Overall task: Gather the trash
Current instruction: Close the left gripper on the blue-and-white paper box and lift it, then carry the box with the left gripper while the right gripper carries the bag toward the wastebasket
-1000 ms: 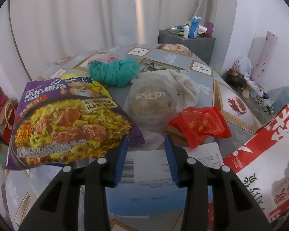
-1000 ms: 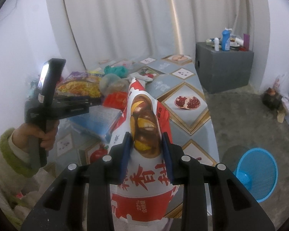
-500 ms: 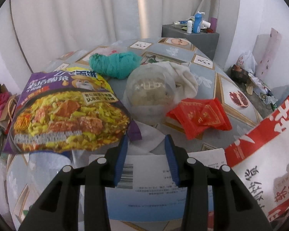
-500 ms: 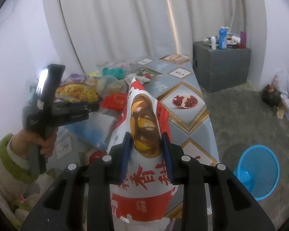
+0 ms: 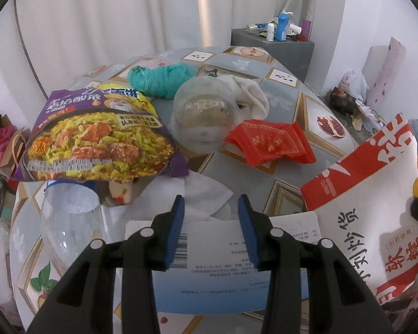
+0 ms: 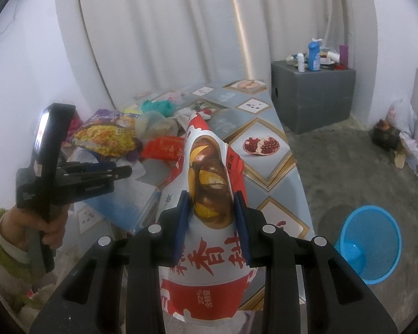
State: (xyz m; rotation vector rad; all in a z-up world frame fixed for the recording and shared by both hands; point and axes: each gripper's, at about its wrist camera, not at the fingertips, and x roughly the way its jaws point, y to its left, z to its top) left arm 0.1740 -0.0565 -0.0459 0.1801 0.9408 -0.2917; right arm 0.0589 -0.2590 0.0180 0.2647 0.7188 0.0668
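My right gripper (image 6: 210, 194) is shut on a red-and-white paper snack bag (image 6: 209, 264), held up over the table's near right corner. The same bag (image 5: 376, 208) fills the right of the left wrist view. My left gripper (image 5: 210, 203) is open and holds nothing; it hangs over a white tissue (image 5: 206, 192) and a blue-and-white sheet with a barcode (image 5: 209, 281). Beyond it lie a purple noodle packet (image 5: 97, 136), a cloudy plastic bag (image 5: 203, 117), a red wrapper (image 5: 270, 144) and a teal plastic bag (image 5: 161, 78). A hand (image 6: 50, 222) carries the left gripper (image 6: 126, 170).
A clear bottle (image 5: 69, 222) lies at the near left on the patterned tablecloth (image 5: 281, 94). A white cloth (image 5: 250, 91) sits behind the cloudy bag. A blue bin (image 6: 367, 239) stands on the floor to the right. A grey cabinet (image 6: 312, 94) with bottles stands behind.
My left gripper has drawn back toward the table's near side, so the trash sits farther off and the clear bottle has come into view. The right gripper keeps its hold on the bag.
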